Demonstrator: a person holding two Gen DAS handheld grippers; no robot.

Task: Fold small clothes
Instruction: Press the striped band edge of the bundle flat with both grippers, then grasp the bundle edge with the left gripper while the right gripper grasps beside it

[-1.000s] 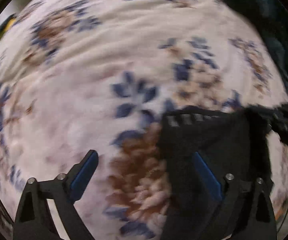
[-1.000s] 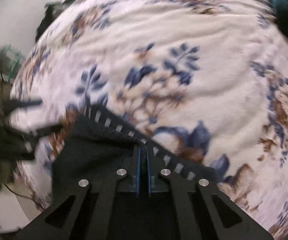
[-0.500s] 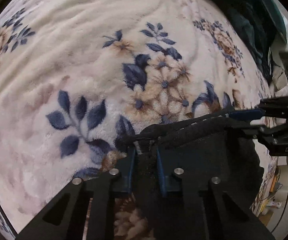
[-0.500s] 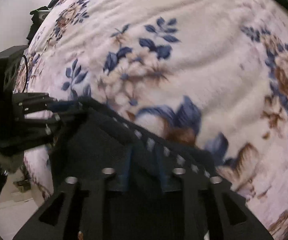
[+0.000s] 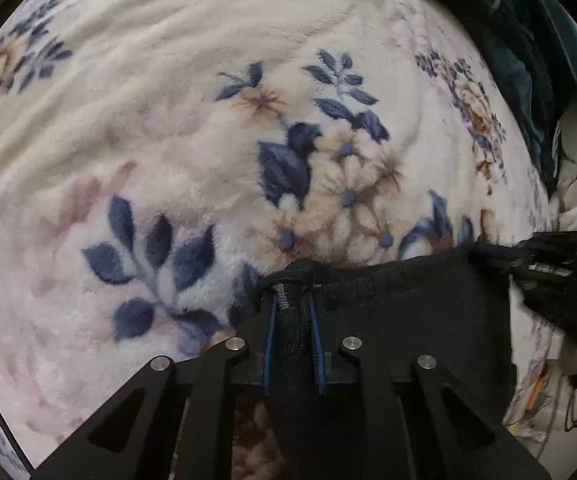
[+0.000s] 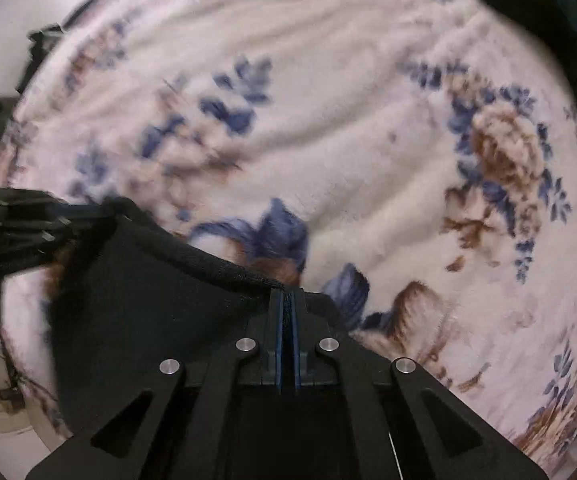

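Both claws pinch the top edge of a small black knit garment (image 5: 408, 300) over a cream floral fleece blanket (image 5: 208, 120): left claw (image 5: 293, 312) clamped on bunched fabric, right claw (image 6: 287, 304) nearly fully closed.

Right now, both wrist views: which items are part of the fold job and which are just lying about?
In the job:
- black garment, edge stretched between both grippers
- left gripper, shut on the garment's edge
- right gripper, shut on the same edge

Just lying about:
- floral blanket underneath, only the work surface
- dark teal fabric heap at the far right edge
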